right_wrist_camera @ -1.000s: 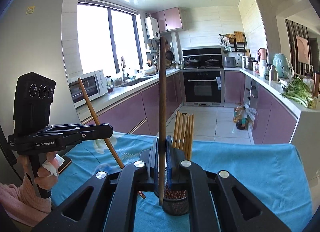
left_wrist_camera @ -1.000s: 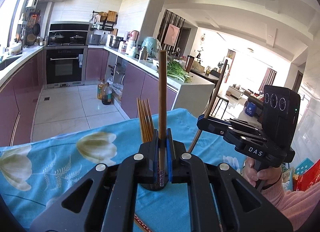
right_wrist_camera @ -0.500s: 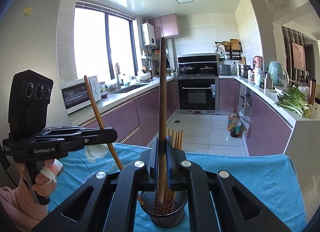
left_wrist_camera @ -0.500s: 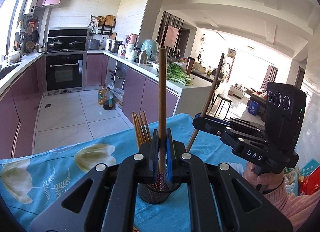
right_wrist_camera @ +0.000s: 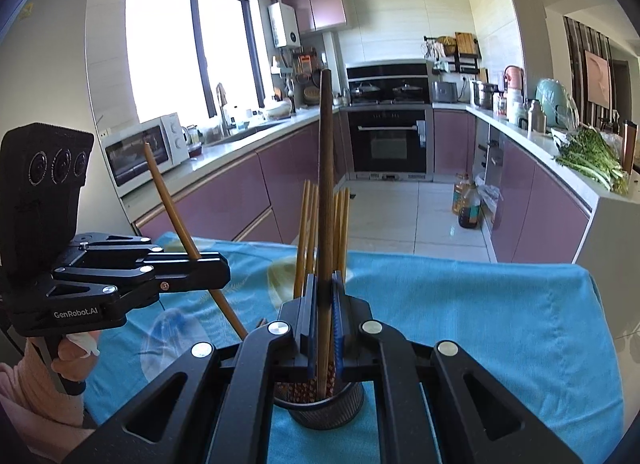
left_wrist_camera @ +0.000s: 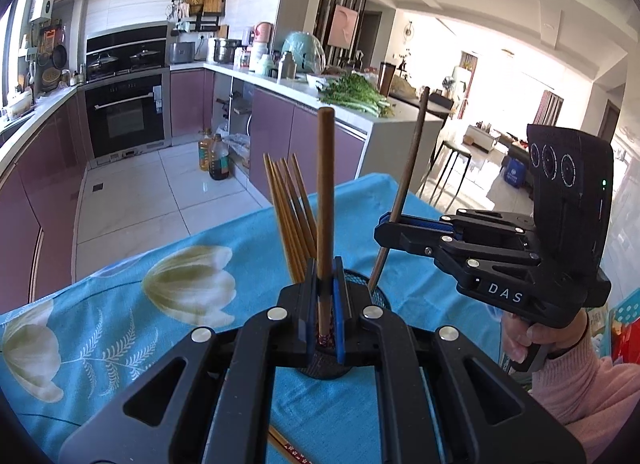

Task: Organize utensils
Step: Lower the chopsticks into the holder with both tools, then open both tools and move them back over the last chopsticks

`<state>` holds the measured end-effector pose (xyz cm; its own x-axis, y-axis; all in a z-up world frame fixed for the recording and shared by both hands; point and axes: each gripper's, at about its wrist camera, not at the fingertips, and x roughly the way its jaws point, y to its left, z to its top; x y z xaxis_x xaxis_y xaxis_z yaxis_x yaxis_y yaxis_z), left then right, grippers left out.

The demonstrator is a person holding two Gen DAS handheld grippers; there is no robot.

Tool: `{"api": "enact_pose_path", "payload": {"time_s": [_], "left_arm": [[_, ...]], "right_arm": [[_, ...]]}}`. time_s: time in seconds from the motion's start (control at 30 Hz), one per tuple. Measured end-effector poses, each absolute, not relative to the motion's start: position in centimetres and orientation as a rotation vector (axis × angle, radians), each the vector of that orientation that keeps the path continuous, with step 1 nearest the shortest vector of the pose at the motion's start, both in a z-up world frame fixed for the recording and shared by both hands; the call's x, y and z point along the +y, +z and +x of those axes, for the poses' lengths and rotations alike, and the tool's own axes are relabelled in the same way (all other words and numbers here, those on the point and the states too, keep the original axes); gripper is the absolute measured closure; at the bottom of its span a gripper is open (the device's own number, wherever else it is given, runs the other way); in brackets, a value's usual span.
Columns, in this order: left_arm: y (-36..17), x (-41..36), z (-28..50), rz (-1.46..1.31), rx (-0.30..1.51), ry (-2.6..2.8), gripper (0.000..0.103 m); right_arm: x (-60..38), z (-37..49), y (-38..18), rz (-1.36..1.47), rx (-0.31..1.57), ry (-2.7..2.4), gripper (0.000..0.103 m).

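holding 1 chopstick in each gripper above the mesh holder (right_wrist_camera: 320, 404) on the blue floral tablecloth (right_wrist_camera: 460, 304).

the left gripper (left_wrist_camera: 325, 316) is clenched on a brown chopstick (left_wrist_camera: 325, 191) that stands upright, its patterned lower end just over the holder's mouth; the right gripper (right_wrist_camera: 325, 328) is clamped on a dark chopstick (right_wrist_camera: 326, 183), also upright, its lower end inside the holder's rim. a bundle of light wooden chopsticks (left_wrist_camera: 290, 211) already stands in the holder, leaning slightly. 1 more chopstick (left_wrist_camera: 286, 446) lies flat on the cloth near the left gripper's body. purple kitchen cabinets (right_wrist_camera: 520, 203) run behind.
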<state>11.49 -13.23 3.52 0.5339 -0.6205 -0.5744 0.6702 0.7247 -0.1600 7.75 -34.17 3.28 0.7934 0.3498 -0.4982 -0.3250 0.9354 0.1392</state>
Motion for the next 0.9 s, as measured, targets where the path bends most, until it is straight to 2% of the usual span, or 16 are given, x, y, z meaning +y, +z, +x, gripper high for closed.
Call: {"api": "enact_pose_path", "payload": {"time_s": [0.9], "left_arm": [[-0.5,-16.0,16.0,0.135,0.792,-0.718,0.092]], "right_arm": [[-35.0,10.9,0.2,0.125,0.640,0.346,0.096]]}}
